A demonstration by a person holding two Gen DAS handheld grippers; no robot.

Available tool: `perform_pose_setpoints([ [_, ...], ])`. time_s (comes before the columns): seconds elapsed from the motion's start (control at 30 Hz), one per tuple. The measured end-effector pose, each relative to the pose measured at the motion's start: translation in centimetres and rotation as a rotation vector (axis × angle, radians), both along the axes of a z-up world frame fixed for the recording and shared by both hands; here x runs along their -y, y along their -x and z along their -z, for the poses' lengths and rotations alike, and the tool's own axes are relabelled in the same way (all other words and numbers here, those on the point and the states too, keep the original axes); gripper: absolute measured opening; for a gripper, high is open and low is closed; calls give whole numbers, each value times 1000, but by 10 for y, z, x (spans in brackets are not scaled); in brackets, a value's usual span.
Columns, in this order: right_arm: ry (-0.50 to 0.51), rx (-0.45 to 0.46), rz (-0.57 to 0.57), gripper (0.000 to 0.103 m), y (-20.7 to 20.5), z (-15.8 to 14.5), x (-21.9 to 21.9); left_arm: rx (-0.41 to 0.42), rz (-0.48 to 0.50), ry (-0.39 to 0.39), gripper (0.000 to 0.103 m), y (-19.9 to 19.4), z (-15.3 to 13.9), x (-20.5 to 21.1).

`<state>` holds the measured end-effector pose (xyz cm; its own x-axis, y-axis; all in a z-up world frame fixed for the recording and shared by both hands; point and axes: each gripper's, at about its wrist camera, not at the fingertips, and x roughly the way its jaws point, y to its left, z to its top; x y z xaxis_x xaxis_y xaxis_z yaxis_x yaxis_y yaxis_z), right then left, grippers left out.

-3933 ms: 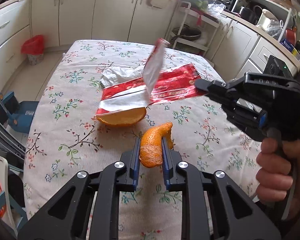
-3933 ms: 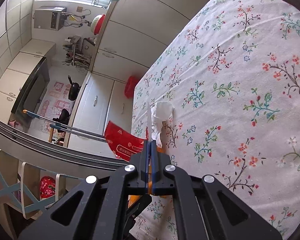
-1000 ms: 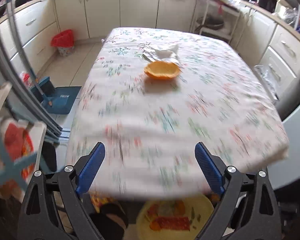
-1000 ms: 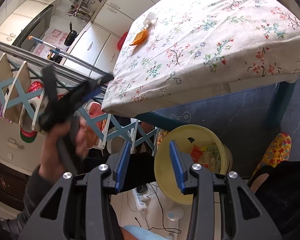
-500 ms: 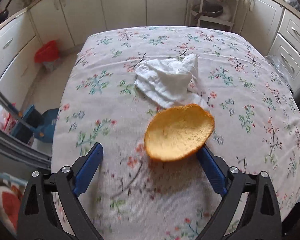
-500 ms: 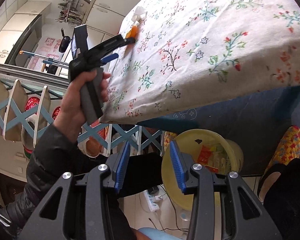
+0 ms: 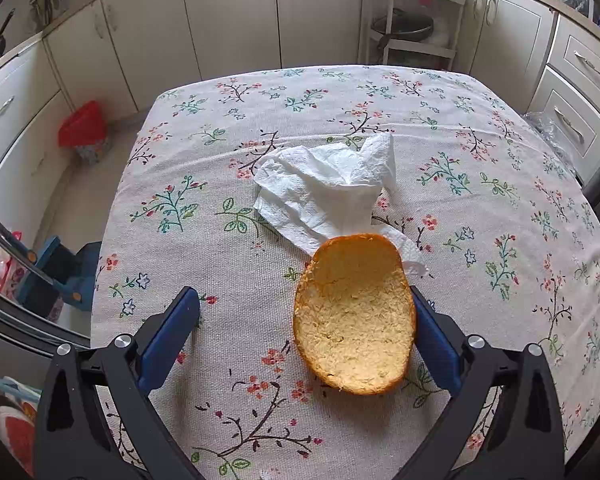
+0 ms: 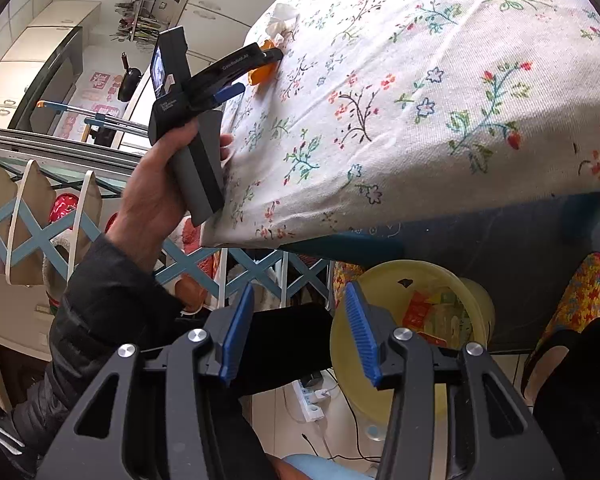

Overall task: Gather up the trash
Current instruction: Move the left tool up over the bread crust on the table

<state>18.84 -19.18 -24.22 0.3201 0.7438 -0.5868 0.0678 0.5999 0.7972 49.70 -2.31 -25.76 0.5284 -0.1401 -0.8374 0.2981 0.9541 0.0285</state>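
Over the table now, the left gripper (image 7: 300,332) has its jaws spread as wide as they go and opening, both blue pads (image 7: 168,336) low in the left wrist frame. The orange peel (image 7: 354,314), pale inner side up, lies on the floral tablecloth (image 7: 480,140) between the 2 fingers, hard against the right-hand one, with a clear gap to the left-hand pad. Nothing is clamped. Just above the peel in the frame sits a crumpled white tissue (image 7: 328,190), its lower corner tucked under the peel's rim.

Switch to the right wrist view: the right gripper (image 8: 296,332) hangs below the table edge with its jaws about half apart and opening, nothing between them (only floor and a dark trouser leg behind). At lower right of centre stands the yellow bin (image 8: 384,396), with red and yellow wrappers inside. In the upper left, a hand (image 8: 156,188) grips the other tool's handle, its fingers reaching the peel.
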Motion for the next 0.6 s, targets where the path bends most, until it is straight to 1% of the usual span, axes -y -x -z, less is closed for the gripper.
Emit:
perform_pose_setpoints([
  [0.27, 11, -15, -12, 50, 2, 3, -5, 0, 0, 1, 96, 0, 0, 0],
  [0.6, 91, -7, -49, 50, 14, 5, -22, 0, 0, 1, 96, 0, 0, 0],
])
